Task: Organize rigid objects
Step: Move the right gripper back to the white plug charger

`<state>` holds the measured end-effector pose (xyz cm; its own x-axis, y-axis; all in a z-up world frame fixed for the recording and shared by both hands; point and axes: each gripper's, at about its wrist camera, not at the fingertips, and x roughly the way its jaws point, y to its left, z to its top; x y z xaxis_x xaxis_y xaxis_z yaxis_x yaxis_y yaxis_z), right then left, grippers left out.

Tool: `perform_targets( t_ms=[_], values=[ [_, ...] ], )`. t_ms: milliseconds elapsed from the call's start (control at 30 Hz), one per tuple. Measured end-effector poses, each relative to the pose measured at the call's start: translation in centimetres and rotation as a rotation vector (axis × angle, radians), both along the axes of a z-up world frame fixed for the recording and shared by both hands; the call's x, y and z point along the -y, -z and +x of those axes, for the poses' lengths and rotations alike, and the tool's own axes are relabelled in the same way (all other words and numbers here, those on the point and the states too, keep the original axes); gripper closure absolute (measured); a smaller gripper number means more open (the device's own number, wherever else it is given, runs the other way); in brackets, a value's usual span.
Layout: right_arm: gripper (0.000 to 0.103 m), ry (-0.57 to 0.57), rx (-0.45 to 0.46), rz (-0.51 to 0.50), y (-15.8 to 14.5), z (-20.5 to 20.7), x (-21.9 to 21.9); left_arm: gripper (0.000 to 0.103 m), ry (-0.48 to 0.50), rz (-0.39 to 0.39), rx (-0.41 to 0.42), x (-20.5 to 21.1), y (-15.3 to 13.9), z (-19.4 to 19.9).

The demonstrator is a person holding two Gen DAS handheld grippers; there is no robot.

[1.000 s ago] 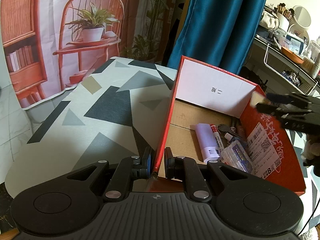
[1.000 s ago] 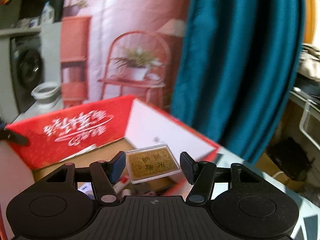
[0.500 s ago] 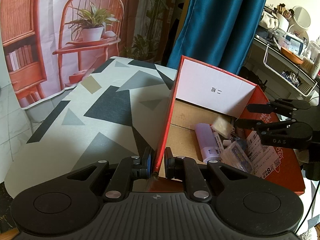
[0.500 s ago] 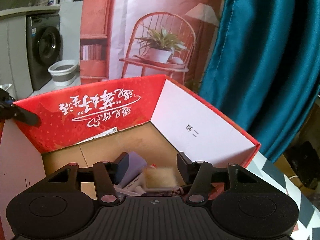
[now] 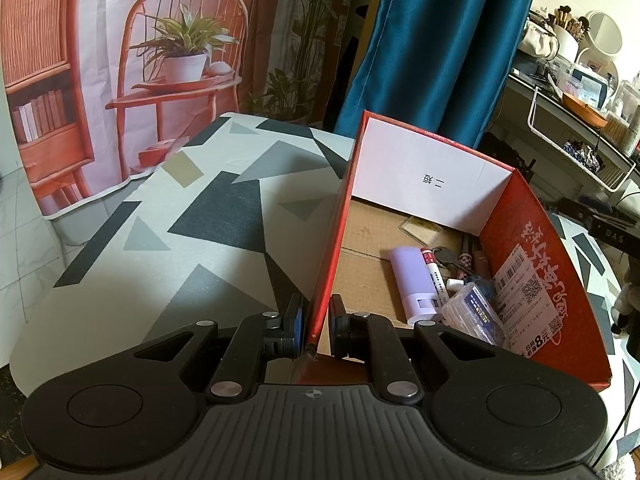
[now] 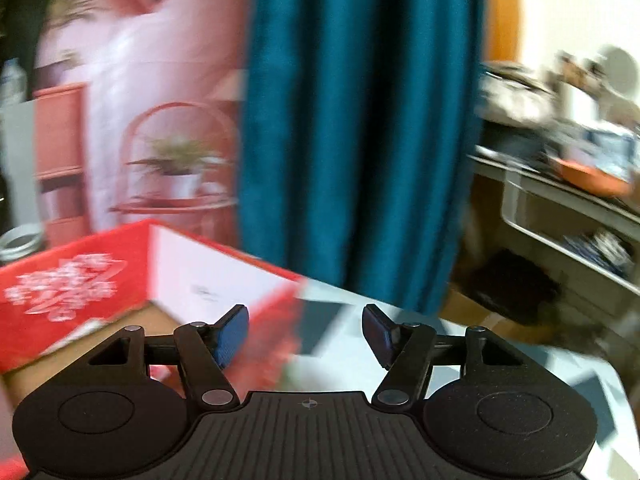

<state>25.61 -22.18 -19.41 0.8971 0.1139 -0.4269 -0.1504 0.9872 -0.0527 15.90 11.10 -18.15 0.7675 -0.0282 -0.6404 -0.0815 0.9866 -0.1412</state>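
My left gripper [image 5: 316, 326] is shut on the near left wall of the red cardboard box [image 5: 332, 232]. Inside the box lie a clear case with a gold card [image 5: 422, 231] near the far wall, a lilac tube [image 5: 412, 276], a marker [image 5: 435, 280], a clear plastic packet [image 5: 474, 314] and other small items. My right gripper [image 6: 306, 332] is open and empty, above the box's right edge [image 6: 276, 308]; its view is blurred. Part of the right gripper [image 5: 612, 232] shows at the right edge of the left wrist view.
The box stands on a table with a grey, black and white triangle cloth [image 5: 180, 220]. A teal curtain [image 5: 432, 48] hangs behind the box. A cluttered shelf [image 5: 580, 120] stands at the right. A printed backdrop with a chair and plant [image 5: 180, 52] stands at the back left.
My right gripper opened and let the gold card case drop into the box, then drew back to the right, out of the box. The left gripper has kept its hold on the box wall.
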Motion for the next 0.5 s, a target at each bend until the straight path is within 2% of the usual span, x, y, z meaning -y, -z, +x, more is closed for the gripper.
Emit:
perform_targets(
  t_ms=[133, 267, 367, 500],
  values=[
    [0.044, 0.168, -0.063, 0.030, 2.7, -0.1, 4.3, 0.090, -0.005, 0.000, 0.000, 0.0, 0.0, -0.1],
    [0.044, 0.283, -0.141, 0.038, 6.1, -0.2, 7.1, 0.090, -0.011, 0.004, 0.002, 0.1, 0.0, -0.1],
    [0.044, 0.326, -0.178, 0.045, 7.9, 0.4, 8.2, 0.090, -0.014, 0.008, 0.005, 0.2, 0.0, -0.1],
    [0.044, 0.350, -0.177, 0.006, 9.3, 1.6, 8.4, 0.090, -0.012, 0.013, 0.007, 0.2, 0.0, -0.2]
  ],
)
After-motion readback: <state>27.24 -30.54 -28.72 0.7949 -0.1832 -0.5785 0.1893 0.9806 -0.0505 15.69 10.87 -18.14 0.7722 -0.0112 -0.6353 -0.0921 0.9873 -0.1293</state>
